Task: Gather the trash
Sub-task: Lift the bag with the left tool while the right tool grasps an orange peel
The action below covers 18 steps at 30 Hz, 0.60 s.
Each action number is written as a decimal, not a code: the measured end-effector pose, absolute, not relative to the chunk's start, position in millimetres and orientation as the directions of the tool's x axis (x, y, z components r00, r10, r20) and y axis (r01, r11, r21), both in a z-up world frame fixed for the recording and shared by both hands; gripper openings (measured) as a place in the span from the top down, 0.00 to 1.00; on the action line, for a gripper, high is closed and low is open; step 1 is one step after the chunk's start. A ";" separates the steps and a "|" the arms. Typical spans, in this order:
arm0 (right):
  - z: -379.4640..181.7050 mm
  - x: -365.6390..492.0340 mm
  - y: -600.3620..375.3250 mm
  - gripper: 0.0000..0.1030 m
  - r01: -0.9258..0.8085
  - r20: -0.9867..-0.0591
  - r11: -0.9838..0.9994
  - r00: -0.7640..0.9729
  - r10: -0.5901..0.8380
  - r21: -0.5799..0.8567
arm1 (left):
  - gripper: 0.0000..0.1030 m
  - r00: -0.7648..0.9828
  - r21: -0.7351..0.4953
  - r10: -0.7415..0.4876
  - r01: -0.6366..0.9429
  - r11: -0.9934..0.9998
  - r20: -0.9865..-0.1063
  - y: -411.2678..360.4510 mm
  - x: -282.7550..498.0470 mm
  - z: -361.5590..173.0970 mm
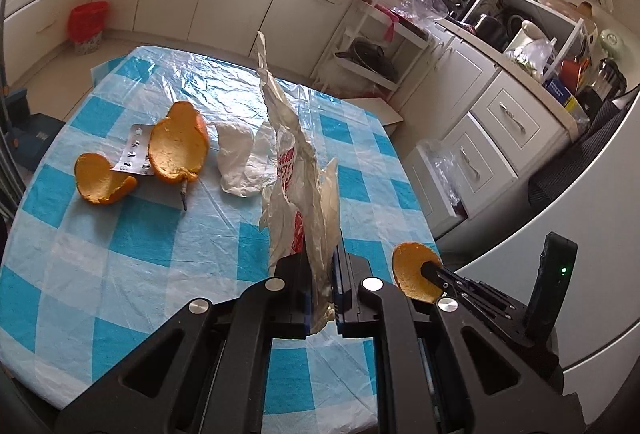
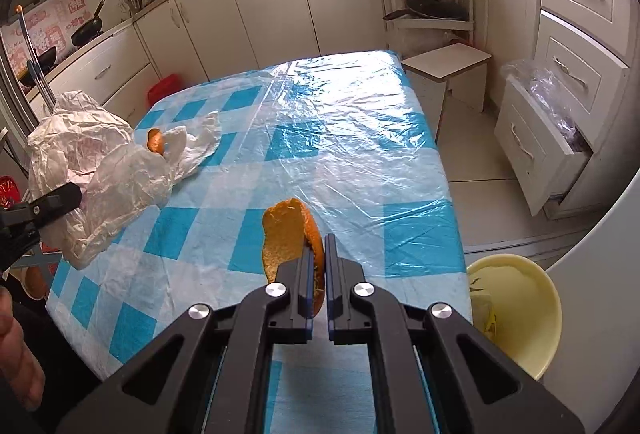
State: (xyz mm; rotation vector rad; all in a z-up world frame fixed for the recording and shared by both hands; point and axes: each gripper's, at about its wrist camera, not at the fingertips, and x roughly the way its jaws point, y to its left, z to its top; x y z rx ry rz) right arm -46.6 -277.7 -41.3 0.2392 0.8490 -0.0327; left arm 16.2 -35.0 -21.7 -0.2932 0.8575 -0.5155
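Note:
My left gripper (image 1: 320, 266) is shut on a crumpled white plastic bag with red print (image 1: 304, 169), which stands up from the jaws above the checked table (image 1: 120, 274). My right gripper (image 2: 319, 246) is shut on a piece of orange peel (image 2: 288, 238), held over the table's near edge. The same peel (image 1: 412, 274) shows at the right of the left wrist view. Two more orange peels (image 1: 178, 147) (image 1: 102, 183), a foil blister pack (image 1: 134, 151) and a crumpled white wrapper (image 1: 240, 161) lie on the table. From the right wrist view the bag (image 2: 88, 161) hangs at the left in the left gripper (image 2: 60, 199).
A pale yellow bin (image 2: 520, 306) stands on the floor by the table's near right corner. A small stool (image 2: 448, 61) sits past the far corner. A drawer (image 2: 536, 153) hangs pulled out at the right. A red bin (image 1: 88, 21) stands by the far cabinets.

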 end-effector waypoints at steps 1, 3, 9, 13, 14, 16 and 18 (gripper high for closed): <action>-42.4 -46.6 -278.7 0.95 0.124 -0.747 0.972 0.661 0.070 0.200 | 0.93 0.540 -0.440 -0.540 0.314 0.841 -0.646 -37.6 16.3 -23.4; -44.8 -45.3 -279.6 0.95 0.124 -0.748 0.970 0.660 0.077 0.208 | 0.93 0.536 -0.433 -0.535 0.316 0.844 -0.653 -40.4 17.7 -24.9; -46.6 -44.2 -279.1 0.95 0.114 -0.747 0.970 0.659 0.087 0.213 | 0.92 0.538 -0.405 -0.519 0.324 0.855 -0.664 -46.1 17.3 -26.8; -46.1 -44.2 -276.8 0.95 0.106 -0.746 0.973 0.660 0.087 0.207 | 0.92 0.542 -0.397 -0.512 0.324 0.859 -0.666 -47.2 18.1 -26.2; -46.1 -44.0 -276.3 0.95 0.104 -0.746 0.973 0.660 0.087 0.206 | 0.92 0.543 -0.395 -0.511 0.324 0.860 -0.667 -47.0 18.4 -26.2; -46.6 -43.7 -275.9 0.95 0.104 -0.747 0.973 0.660 0.086 0.205 | 0.92 0.546 -0.391 -0.507 0.323 0.862 -0.667 -47.3 18.0 -25.5; -46.9 -43.5 -276.2 0.95 0.104 -0.747 0.974 0.659 0.085 0.203 | 0.92 0.549 -0.386 -0.504 0.324 0.864 -0.667 -48.1 17.4 -25.0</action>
